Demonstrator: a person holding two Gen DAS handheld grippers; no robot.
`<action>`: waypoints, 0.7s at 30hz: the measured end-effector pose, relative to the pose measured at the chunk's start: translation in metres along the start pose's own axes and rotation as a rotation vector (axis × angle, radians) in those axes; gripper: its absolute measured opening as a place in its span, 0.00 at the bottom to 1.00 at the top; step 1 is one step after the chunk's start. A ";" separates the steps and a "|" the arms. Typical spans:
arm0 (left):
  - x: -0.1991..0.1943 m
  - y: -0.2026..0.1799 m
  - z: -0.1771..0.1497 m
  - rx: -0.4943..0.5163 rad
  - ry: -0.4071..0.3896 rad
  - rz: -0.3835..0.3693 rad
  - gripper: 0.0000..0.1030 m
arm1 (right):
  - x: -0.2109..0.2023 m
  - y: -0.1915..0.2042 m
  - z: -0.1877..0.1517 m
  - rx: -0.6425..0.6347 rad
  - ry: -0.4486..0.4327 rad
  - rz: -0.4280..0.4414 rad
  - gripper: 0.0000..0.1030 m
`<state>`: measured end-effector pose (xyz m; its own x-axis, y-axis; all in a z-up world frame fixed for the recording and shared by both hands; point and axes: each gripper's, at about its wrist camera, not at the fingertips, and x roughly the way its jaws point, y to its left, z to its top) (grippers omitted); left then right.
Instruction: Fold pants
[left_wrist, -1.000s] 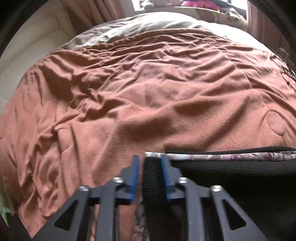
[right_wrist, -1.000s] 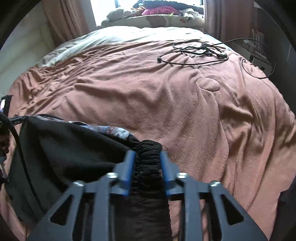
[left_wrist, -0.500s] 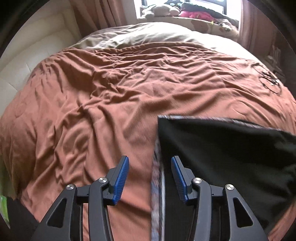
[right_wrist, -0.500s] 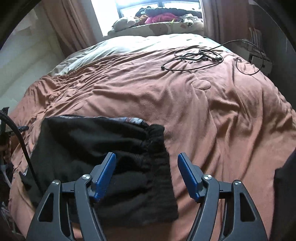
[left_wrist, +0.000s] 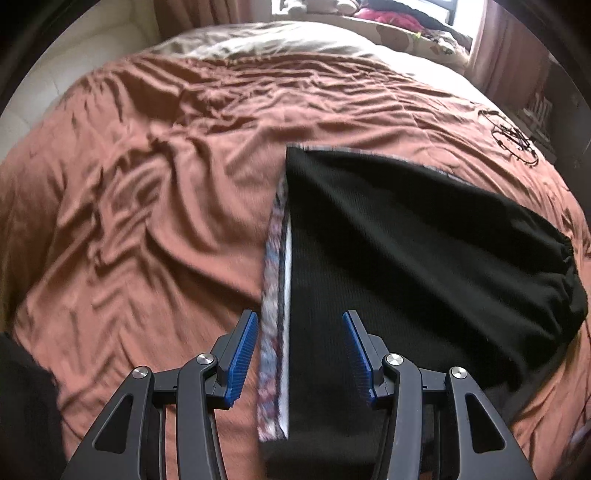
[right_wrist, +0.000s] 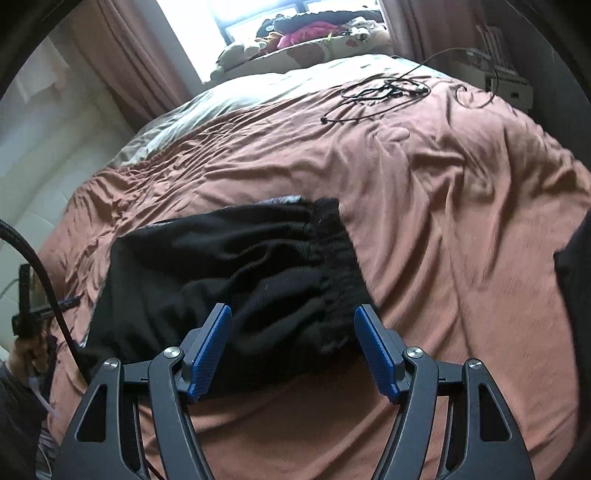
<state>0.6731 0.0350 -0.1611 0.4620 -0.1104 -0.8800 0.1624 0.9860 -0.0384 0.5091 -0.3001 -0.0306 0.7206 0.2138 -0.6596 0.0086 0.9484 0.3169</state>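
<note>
Released by both tongs, black pants (left_wrist: 406, 258) lie folded, seemingly flat.

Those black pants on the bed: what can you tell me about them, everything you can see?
The black pants lie folded flat on the rust-brown blanket, a soft, finely ribbed knit. The gathered elastic waistband forms one end. Along the opposite edge a patterned bluish-pink lining peeks out, with a thin white strip beside it. Nothing grips them: both pairs of tongs, left and right, stand open above the cloth, pads clear of it.
</note>
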 end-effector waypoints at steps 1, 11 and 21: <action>0.001 0.001 -0.004 -0.005 0.007 -0.001 0.49 | 0.000 -0.002 -0.004 0.005 0.003 0.002 0.67; 0.028 0.003 -0.025 -0.077 0.088 -0.032 0.49 | 0.019 -0.018 -0.023 0.070 0.060 0.067 0.68; 0.040 0.003 -0.034 -0.083 0.077 -0.012 0.22 | 0.029 -0.018 -0.024 0.060 0.058 0.078 0.68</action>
<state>0.6630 0.0374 -0.2127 0.3913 -0.1158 -0.9129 0.0931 0.9919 -0.0859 0.5129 -0.3052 -0.0716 0.6793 0.3016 -0.6690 -0.0036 0.9130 0.4080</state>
